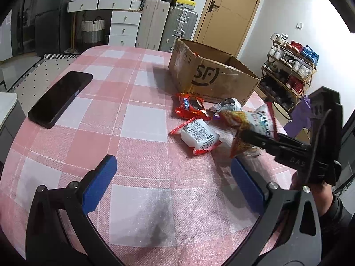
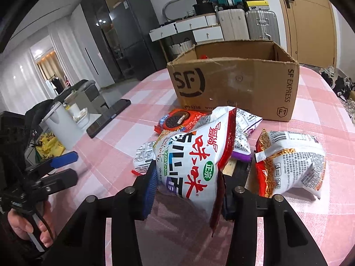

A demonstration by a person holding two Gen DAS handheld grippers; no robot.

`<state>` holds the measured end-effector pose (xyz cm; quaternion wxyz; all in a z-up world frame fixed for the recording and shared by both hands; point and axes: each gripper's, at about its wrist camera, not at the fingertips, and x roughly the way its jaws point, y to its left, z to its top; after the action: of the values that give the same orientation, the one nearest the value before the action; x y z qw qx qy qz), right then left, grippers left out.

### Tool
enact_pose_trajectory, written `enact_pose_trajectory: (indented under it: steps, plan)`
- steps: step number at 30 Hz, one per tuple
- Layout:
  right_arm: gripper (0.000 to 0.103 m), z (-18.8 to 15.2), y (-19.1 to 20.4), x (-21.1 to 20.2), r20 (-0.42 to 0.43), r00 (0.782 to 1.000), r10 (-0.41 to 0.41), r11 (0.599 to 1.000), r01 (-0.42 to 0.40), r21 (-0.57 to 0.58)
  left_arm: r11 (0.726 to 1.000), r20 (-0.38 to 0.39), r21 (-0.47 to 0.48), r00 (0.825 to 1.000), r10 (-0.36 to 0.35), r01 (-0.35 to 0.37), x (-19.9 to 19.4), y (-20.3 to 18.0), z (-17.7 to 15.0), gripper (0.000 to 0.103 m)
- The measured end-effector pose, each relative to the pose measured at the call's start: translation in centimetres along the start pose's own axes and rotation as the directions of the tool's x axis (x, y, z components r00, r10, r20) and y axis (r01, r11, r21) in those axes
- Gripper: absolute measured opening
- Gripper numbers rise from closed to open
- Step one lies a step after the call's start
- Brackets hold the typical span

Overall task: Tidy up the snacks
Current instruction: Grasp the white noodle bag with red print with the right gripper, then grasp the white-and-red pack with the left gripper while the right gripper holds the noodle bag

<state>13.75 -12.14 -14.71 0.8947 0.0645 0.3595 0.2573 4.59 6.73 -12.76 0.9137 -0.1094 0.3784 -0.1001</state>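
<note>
1. Cardboard box (image 2: 233, 84) stands open at upper centre of the checked table (image 2: 137, 102).
2. Snack bag (image 2: 188, 168), lower centre, is clamped in the right gripper (image 2: 186, 190); next, likely lift it into the box.
3. Left gripper (image 1: 173, 177) waits with jaws apart, empty.

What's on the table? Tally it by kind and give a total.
Snack packets: 5 (Oreo pack, white pack, red-white bag, purple pack, noodle bag)
Box: 1
Phone: 1
Total: 7
</note>
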Motion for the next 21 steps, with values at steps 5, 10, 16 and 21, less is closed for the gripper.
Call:
enact_pose_trajectory:
  steps: [5,10,16,21]
  plan:
    - [0.045,-0.4,-0.7,-1.3,0.012,1.000,0.011,1.000,-0.011,0.023,1.000,-0.018,-0.005,1.000,0.002,-0.002,0.4,-0.1,-0.1,0.102]
    - [0.046,-0.9,-1.7,-1.7,0.018,1.000,0.019,0.998,-0.020,0.057,1.000,-0.043,-0.012,0.999,0.001,-0.002,1.0,-0.2,-0.1,0.102]
    - [0.046,-1.4,-2.0,-3.5,0.059,0.998,0.026,0.997,-0.030,0.067,1.000,-0.097,-0.019,0.995,-0.010,0.009,3.3,-0.8,0.9,0.102]
    - [0.046,-2.5,-2.9,-6.1,0.106,0.994,0.014,0.996,-0.023,0.089,0.998,-0.130,0.053,0.991,0.025,-0.018,6.3,-2.4,1.8,0.102]
